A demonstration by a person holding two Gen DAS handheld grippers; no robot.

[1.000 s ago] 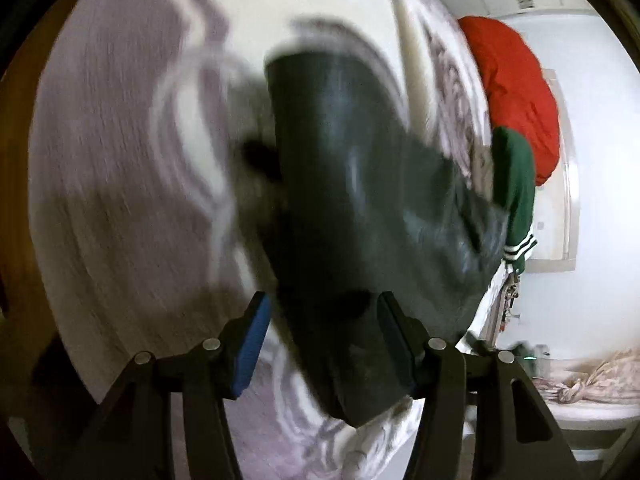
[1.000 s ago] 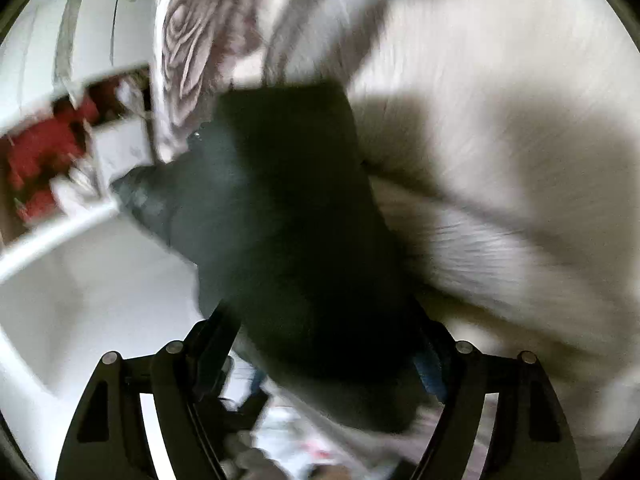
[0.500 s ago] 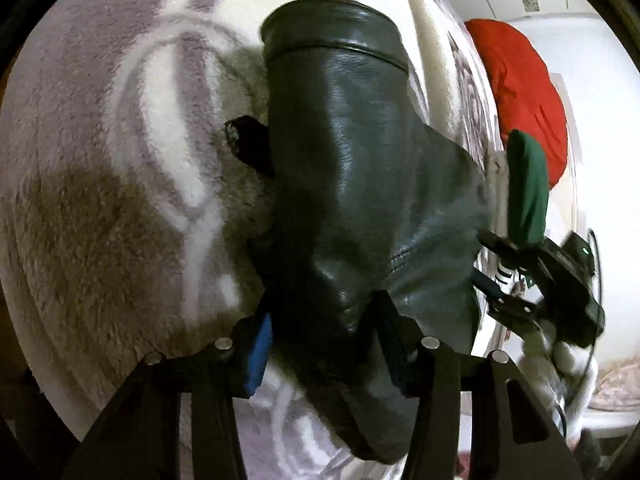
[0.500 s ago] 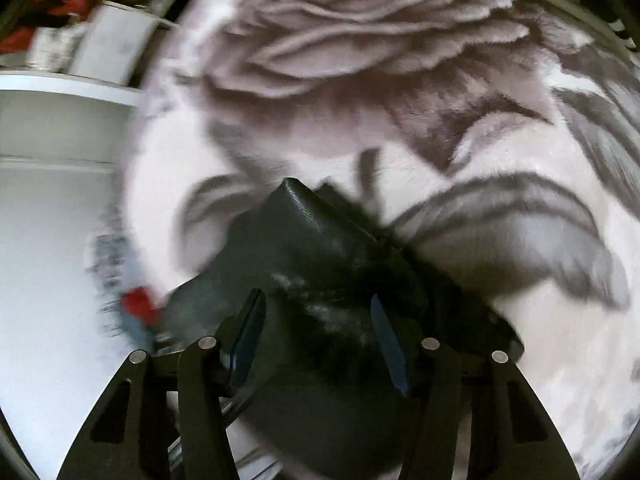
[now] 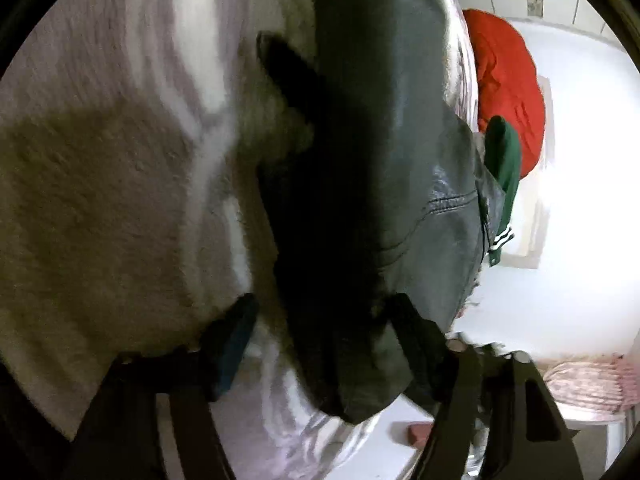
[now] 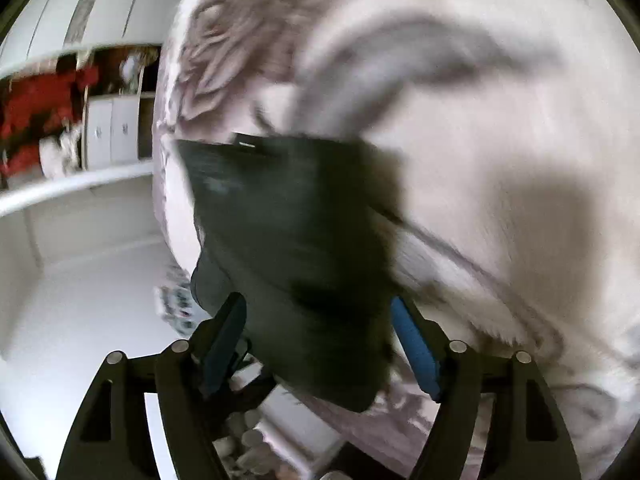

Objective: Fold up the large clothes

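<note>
A dark green-black leather jacket (image 5: 384,152) hangs over a fluffy white-and-grey blanket (image 5: 100,200). My left gripper (image 5: 324,332) is shut on a bunched fold of the jacket, which fills the space between its blue-padded fingers (image 5: 232,344). In the right wrist view the same jacket (image 6: 288,216) hangs between my right gripper's (image 6: 320,332) fingers (image 6: 416,348), and that gripper is shut on it too. Both views are blurred by motion. The rest of the jacket is hidden behind the held folds.
A red garment (image 5: 508,84) and a green one with striped cuff (image 5: 504,168) lie at the blanket's far edge. The blanket (image 6: 480,160) carries a rose pattern. White shelving with red items (image 6: 40,112) stands to the left. A pink patterned cloth (image 5: 584,380) lies lower right.
Both grippers have swung with the jacket still held. The right view turned from the rose pattern back toward the shelves. The right gripper is no longer in the left view.
</note>
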